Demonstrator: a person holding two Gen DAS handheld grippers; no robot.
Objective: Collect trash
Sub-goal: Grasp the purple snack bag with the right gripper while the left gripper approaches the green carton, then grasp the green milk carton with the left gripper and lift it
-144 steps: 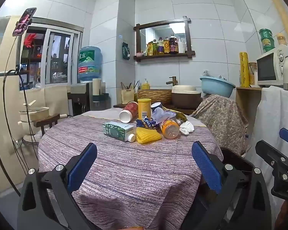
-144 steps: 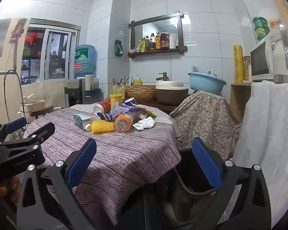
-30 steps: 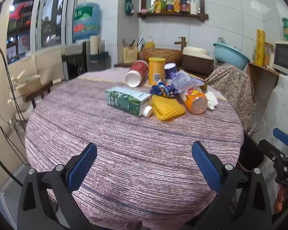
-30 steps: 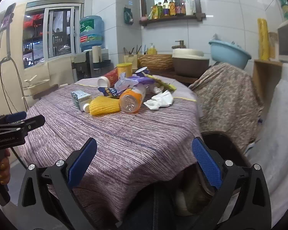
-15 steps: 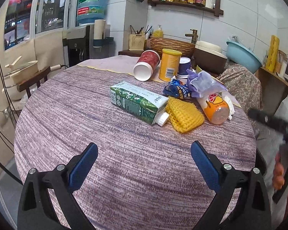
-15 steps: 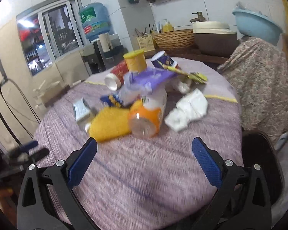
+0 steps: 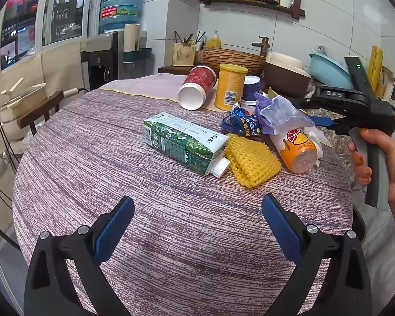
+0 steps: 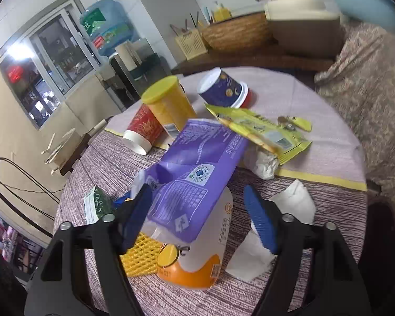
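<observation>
My right gripper straddles the orange bottle, its wide jaws crowded by the purple bag above, yellow foam net left and white tissue right. Near my left gripper, bare tablecloth leaves room.

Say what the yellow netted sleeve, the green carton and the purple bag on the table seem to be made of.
Yellow netted sleeve: likely soft foam, matt, with an open mesh.
Green carton: probably coated paperboard, with folded edges, slight sheen and a white plastic cap.
Purple bag: thin plastic film, glossy and crumpled.
</observation>
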